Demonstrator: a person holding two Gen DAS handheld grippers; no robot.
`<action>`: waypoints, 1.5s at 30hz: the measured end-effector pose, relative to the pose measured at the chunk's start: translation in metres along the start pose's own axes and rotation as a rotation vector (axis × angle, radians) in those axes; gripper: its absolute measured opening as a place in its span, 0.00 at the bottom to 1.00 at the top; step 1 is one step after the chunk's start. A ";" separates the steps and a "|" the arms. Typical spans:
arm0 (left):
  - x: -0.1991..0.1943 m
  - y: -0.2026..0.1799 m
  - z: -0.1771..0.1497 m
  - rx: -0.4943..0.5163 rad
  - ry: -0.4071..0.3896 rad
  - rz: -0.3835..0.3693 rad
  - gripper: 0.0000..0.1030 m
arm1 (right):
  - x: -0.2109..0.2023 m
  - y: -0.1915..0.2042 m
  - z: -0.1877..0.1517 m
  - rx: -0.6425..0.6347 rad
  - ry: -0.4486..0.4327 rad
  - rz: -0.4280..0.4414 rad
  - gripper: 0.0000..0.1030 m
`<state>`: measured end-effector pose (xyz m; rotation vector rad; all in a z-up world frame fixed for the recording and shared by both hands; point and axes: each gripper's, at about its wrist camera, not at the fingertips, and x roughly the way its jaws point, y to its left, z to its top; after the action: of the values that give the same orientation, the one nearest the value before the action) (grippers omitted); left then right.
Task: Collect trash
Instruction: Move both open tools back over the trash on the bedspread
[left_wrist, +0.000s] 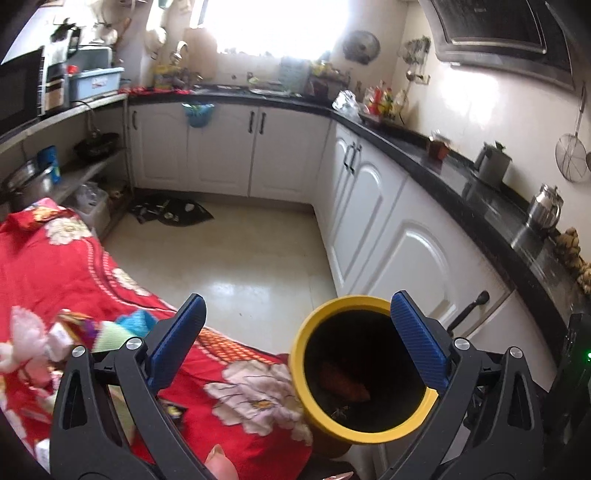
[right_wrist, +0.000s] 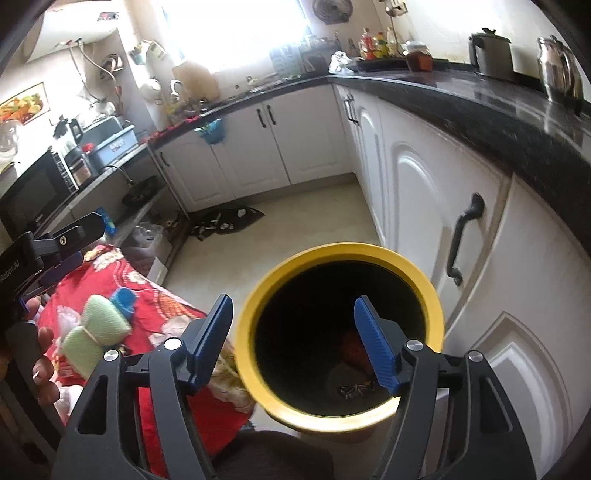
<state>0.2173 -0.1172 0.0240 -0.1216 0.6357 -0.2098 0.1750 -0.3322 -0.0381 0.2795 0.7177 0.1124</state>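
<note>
Two grippers, both ours, both empty. Left gripper (left_wrist: 297, 334): jaws spread wide, nothing between the pads; the yellow bin (left_wrist: 364, 369) stands below, its rim passing under the right-hand finger. Right gripper (right_wrist: 293, 341): jaws parted, released; the same bin's rim lies between them, its dark mouth under the right-hand finger. Inside the bin we note a reddish scrap (right_wrist: 352, 347) and a small dark piece (right_wrist: 354, 390) at the bottom. Left of both jaws: red floral cloth (left_wrist: 74, 266), bearing a green bundle (right_wrist: 94, 332).
</note>
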 end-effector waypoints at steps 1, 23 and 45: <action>-0.006 0.004 0.001 -0.003 -0.012 0.009 0.89 | -0.003 0.005 0.000 -0.005 -0.005 0.007 0.65; -0.095 0.105 -0.011 -0.132 -0.143 0.194 0.89 | -0.028 0.122 -0.006 -0.165 -0.023 0.179 0.71; -0.126 0.215 -0.040 -0.176 -0.106 0.403 0.89 | 0.000 0.235 -0.034 -0.328 0.079 0.300 0.74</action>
<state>0.1284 0.1189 0.0268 -0.1698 0.5600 0.2406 0.1514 -0.1001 0.0054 0.0661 0.7199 0.5236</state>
